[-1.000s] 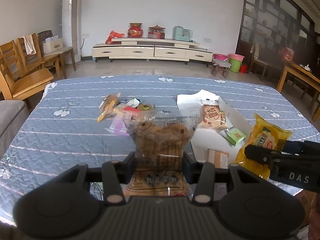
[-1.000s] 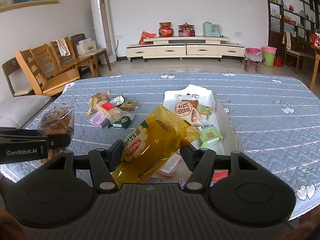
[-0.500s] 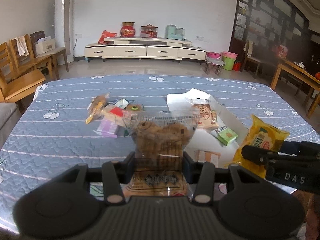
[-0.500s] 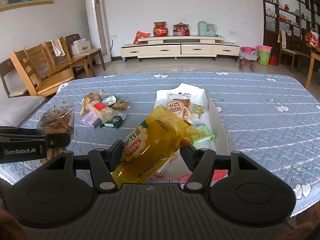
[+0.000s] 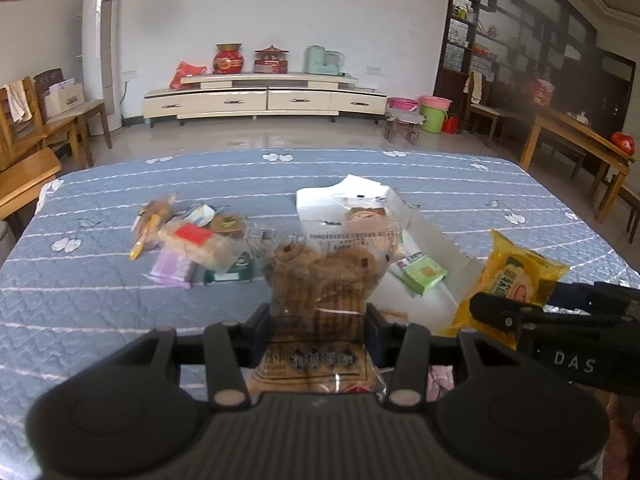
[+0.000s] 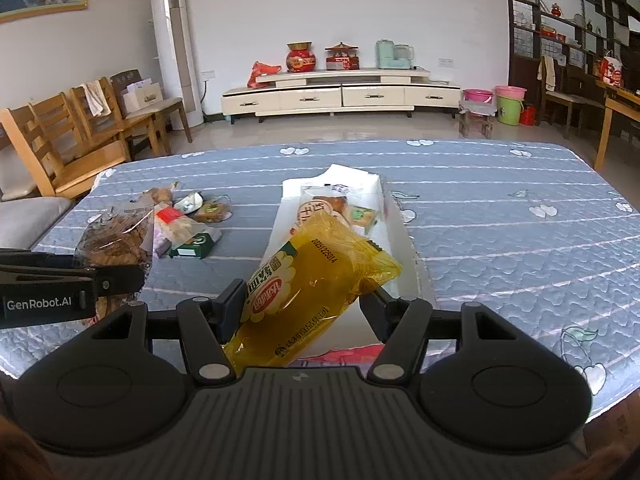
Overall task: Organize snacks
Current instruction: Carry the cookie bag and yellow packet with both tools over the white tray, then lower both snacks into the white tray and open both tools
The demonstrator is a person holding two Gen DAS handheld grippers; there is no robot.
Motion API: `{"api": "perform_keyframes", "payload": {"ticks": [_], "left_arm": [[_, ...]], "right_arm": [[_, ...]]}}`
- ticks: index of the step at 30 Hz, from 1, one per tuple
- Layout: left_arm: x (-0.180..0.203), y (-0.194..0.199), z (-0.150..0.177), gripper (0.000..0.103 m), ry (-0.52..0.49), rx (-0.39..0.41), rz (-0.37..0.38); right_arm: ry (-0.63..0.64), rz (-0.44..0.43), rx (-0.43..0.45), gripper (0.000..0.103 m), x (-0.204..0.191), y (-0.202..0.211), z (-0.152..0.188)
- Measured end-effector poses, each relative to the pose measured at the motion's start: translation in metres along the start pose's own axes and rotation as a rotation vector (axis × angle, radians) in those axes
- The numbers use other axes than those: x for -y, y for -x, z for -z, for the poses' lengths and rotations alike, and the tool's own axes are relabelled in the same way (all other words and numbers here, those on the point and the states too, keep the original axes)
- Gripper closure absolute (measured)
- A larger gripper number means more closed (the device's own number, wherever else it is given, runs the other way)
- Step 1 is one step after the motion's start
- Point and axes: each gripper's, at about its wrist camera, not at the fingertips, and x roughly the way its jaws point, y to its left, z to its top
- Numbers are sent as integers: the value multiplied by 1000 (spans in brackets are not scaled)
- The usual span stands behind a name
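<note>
My left gripper [image 5: 318,320] is shut on a clear bag of brown cookies [image 5: 324,276], held upright above the blue quilted tabletop [image 5: 100,300]. In the right wrist view the same cookie bag [image 6: 116,240] hangs at the left. My right gripper [image 6: 302,304] is shut on a yellow snack bag [image 6: 312,272] that tilts up to the right; the left wrist view shows this yellow bag [image 5: 516,280] at its right. Just beyond both lies an open white box [image 6: 396,240] holding a round-label biscuit pack [image 6: 320,208] and a green packet [image 6: 362,216].
A loose pile of small snack packs [image 6: 188,224] lies left of the box. Wooden chairs [image 6: 60,148] stand off the table's left side and a wooden table [image 5: 580,136] off its right. Something pink [image 6: 344,356] shows under the right gripper at the near edge.
My left gripper has drifted to the right with the cookie bag, which now stands in front of the white box. The right gripper has barely moved. Both grips are unchanged.
</note>
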Motion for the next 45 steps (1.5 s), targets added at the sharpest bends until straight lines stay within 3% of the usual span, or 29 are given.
{"api": "perform_keyframes", "payload": {"ticks": [22,41,44,45], "left_arm": [[24,-44,-27,57,2,-18,42],[35,-91,-34,57,-24,-73,55],[37,-98,-35,57,-30,-76,61],[38,-102,-35,57,-35,-78,66]], "right_arm": [[-19,79,5,26,11,-19,-13],[-5,31,-67,25,6,-63,-14],[-1,35,-66,21,8,-66,-12],[-3,38,-63,11,8,-63,-11]]}}
